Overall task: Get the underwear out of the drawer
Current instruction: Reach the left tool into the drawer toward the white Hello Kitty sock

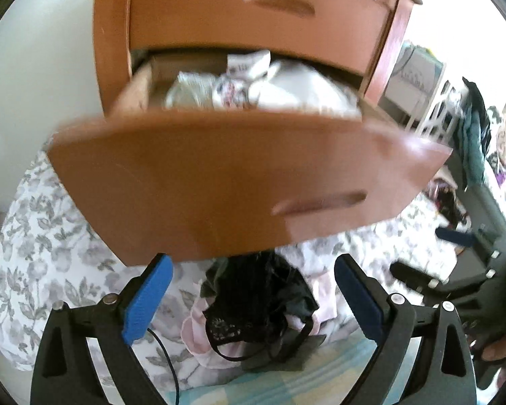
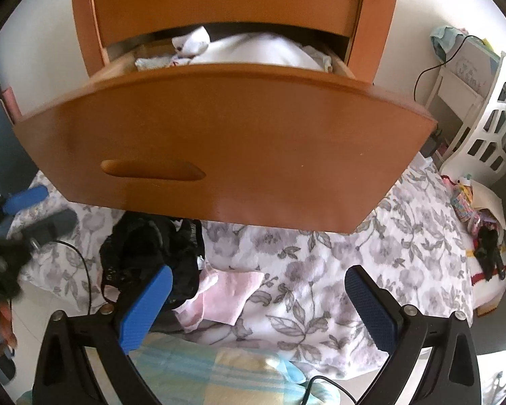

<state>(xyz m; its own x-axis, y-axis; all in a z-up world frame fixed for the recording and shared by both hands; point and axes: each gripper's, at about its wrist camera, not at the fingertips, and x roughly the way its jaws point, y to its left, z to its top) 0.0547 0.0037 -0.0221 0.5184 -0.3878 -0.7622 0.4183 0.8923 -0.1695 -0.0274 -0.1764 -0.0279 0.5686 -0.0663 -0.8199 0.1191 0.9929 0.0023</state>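
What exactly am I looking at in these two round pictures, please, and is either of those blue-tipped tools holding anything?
There is no robot here: a person holds a two-finger gripper in each hand, and each gripper carries a wide-angle camera looking forward along its fingers. One picture comes from the left gripper, the other from the right gripper. Both grippers are open and hold nothing; their blue pads stand wide apart. Ahead is a wooden chest with its lower drawer pulled out, filled with light-coloured folded clothes. Below the drawer lies a floral bedspread. On it sits a heap of black lace underwear partly over a pink garment, apparently already taken out. In the left view, the black underwear shows between the open fingers, untouched.
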